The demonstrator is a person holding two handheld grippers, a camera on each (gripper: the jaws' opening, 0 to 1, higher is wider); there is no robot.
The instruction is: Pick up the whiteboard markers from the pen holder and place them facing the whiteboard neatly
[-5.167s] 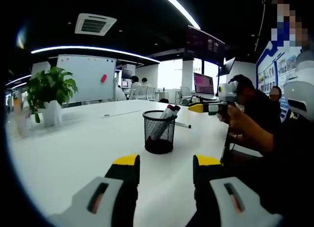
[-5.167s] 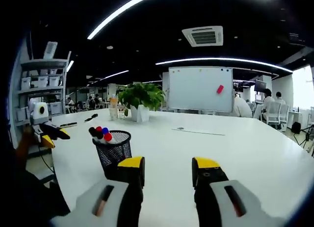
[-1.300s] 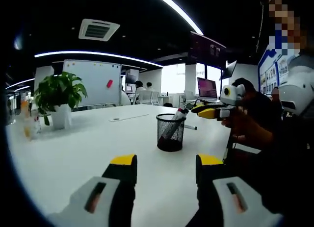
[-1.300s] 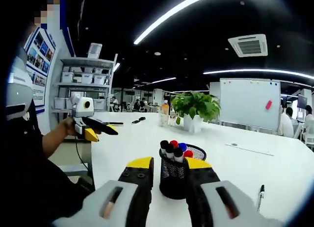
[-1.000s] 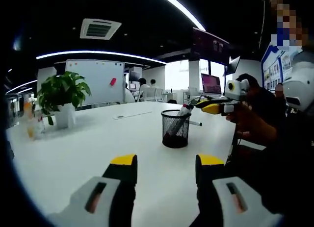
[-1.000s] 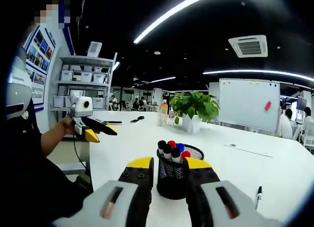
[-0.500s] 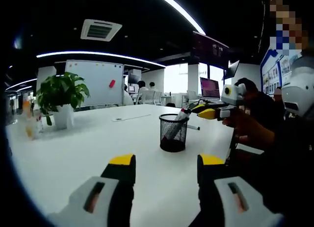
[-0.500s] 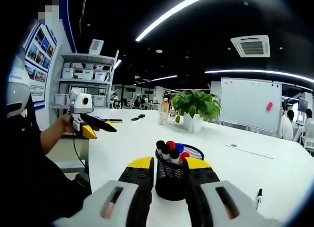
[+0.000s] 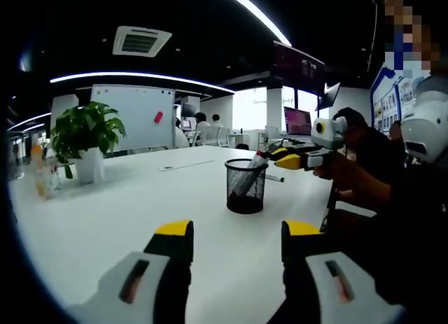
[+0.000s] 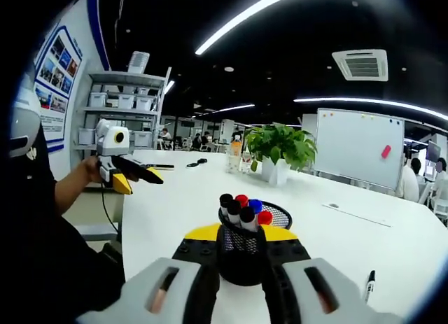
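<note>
We've got a big white counter (image 9: 105, 219) with the whiteboard (image 10: 353, 148) standing way at the back. Our right claw (image 10: 241, 241) sits low with its jaws on either side of the black mesh pen holder (image 10: 241, 247), though we can't tell if they're actually pinching it. Our left claw (image 9: 236, 241) hangs wide open, holding nothing, well back from the holder. The whiteboard markers (image 10: 241, 206) stand bunched upright inside, caps up.

Handheld grippers, dark-clothed person

Left gripper (image 9: 236, 241) and right gripper (image 10: 240, 250): black jaws tipped yellow, grey bodies with dark slots; person's dark short sleeve (image 10: 31, 171).
</note>
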